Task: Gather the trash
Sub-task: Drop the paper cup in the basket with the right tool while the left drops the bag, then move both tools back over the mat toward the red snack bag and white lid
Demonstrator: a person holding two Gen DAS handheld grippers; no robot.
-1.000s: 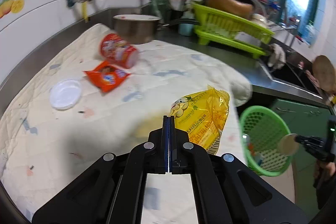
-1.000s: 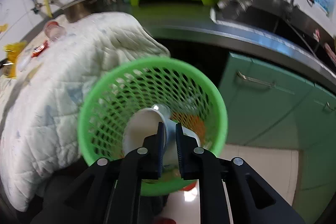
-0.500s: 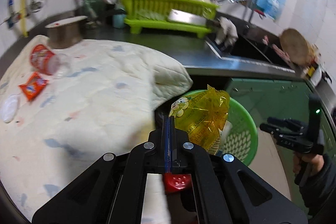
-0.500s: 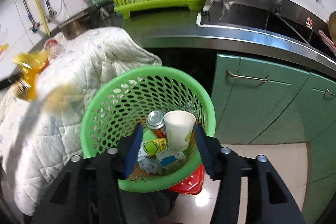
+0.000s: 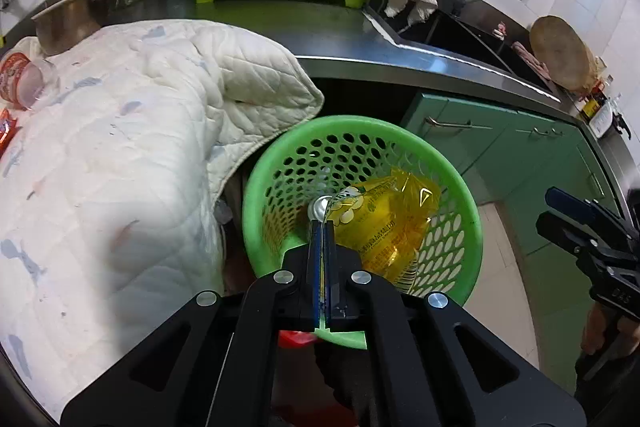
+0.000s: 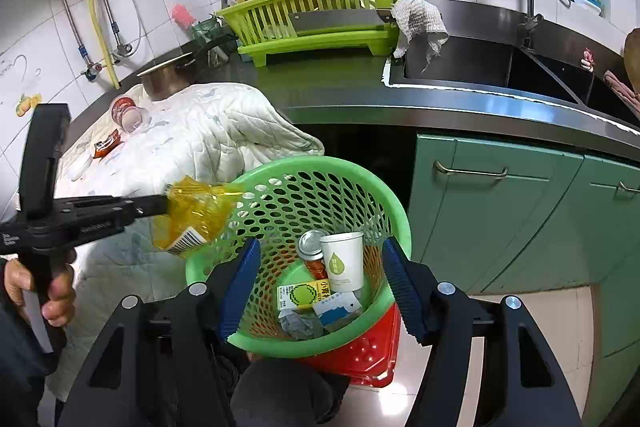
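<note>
My left gripper (image 5: 322,227) is shut on a yellow snack bag (image 5: 384,227) and holds it over the green mesh basket (image 5: 472,227). In the right wrist view the bag (image 6: 196,215) hangs at the basket's left rim (image 6: 208,267). My right gripper (image 6: 320,267) is open and empty just above the basket. Inside lie a white paper cup (image 6: 344,259), a can (image 6: 312,247) and small cartons (image 6: 304,295). A red cup (image 6: 128,113), an orange wrapper (image 6: 106,143) and a white lid (image 6: 80,165) lie on the quilted cloth (image 6: 192,143).
A steel pot (image 6: 168,79) and a green dish rack (image 6: 316,23) stand on the counter behind the cloth. The sink (image 6: 480,63) is to the right. Green cabinets (image 6: 500,207) stand behind the basket, which rests on a red stool (image 6: 360,351).
My left gripper carried the yellow bag from the cloth to over the basket. My right gripper opened, dropped the paper cup into the basket and drew back.
</note>
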